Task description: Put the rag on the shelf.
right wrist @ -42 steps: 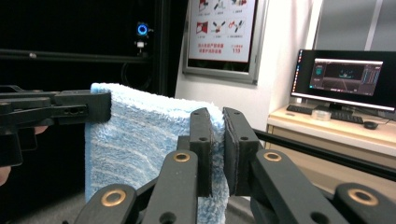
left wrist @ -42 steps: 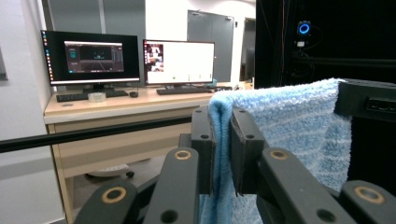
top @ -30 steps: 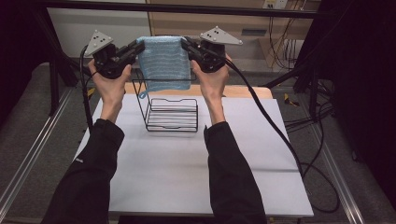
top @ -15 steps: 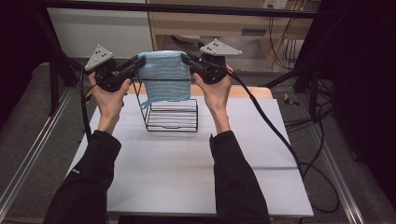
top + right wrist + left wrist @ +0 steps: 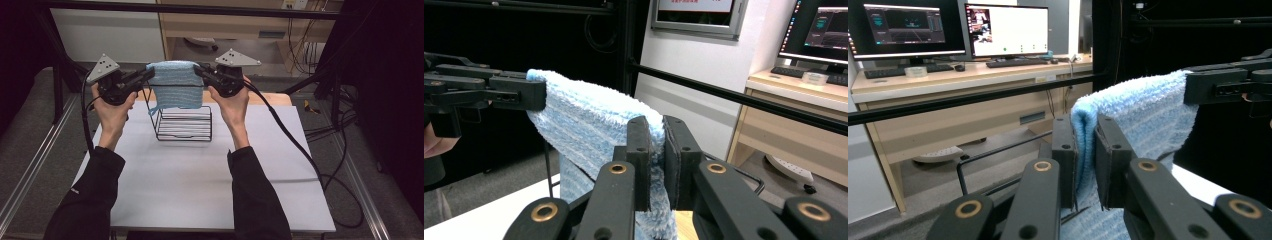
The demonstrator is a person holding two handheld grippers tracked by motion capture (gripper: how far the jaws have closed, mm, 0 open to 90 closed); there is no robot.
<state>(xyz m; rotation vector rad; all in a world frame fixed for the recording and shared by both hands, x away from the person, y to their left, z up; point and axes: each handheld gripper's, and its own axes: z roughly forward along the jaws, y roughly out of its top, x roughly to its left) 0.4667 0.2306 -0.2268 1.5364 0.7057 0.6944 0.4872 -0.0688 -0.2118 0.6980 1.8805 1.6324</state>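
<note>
Your left gripper (image 5: 148,73) is clamped on the left end of the blue towel (image 5: 176,84); in the left gripper view the two black pads pinch a folded edge of terry between them (image 5: 1084,160), with the cloth running off to the right of the jaws toward the other gripper. You have a good hold there: the fold gives the pads a thick, springy bite, and the looped pile is grippy, not slick.

Between your two grippers the towel is stretched along its top edge and hangs below them as a soft, ribbed sheet, with one loose corner drooping lower on the left. I'd judge it light and completely limp: it will sag the moment you bring the claws closer together, and it will swing if you move fast. Nothing about it is fragile, so a firm pinch is fine. Keep hold of the upper corners, as you do now, so the cloth stays spread.

Just below and slightly nearer you than the jaws stands the wire rack (image 5: 183,124), thin black rods, stiff and open, on the smooth pale table (image 5: 190,185). The dangling lower edge hangs in front of the rack's upper rails; whether it touches them I can't tell. Loops of terry could snag on a rod end.

Your right gripper (image 5: 199,71) is likewise shut on the towel's right end, pads squeezing the folded edge (image 5: 657,165), the cloth leading away to their left.
</note>
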